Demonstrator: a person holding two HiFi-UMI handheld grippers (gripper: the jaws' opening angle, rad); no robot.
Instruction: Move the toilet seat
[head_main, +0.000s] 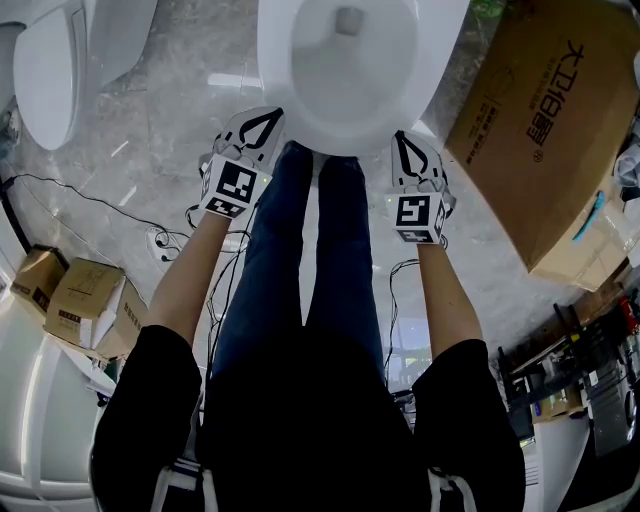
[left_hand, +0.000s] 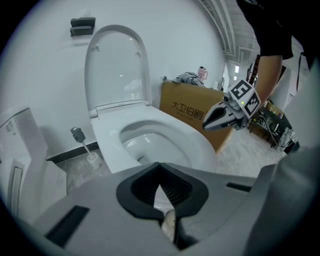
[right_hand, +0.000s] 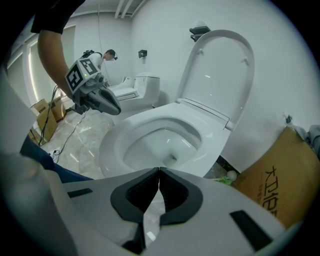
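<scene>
- Seat (right_hand: 112, 145) lies flat on the bowl, ring unbroken all round; lid (right_hand: 220, 70) stands upright behind it at the wall
- Left hand-held gripper (head_main: 270, 118) has its jaws pressed together on nothing, tips by the seat's front-left edge; the right gripper view shows it clear of the ring
- Right hand-held gripper (head_main: 400, 140) is likewise closed and empty, off the front-right edge; the left gripper view shows it above the rim, not touching
- The person's legs (head_main: 320, 250) stand between the two, right at the seat's front edge
- Box (head_main: 540, 120) sits just beside the bowl's right side; little room there
- Floor (head_main: 170, 130) lies bare on the left, between the bowl and a second toilet (head_main: 50, 70)
- Brush (left_hand: 82, 145) stands by the wall, left of the bowl
- Cables (head_main: 100, 205) and small boxes (head_main: 85, 305) lie further out on the left, well apart from the seat
</scene>
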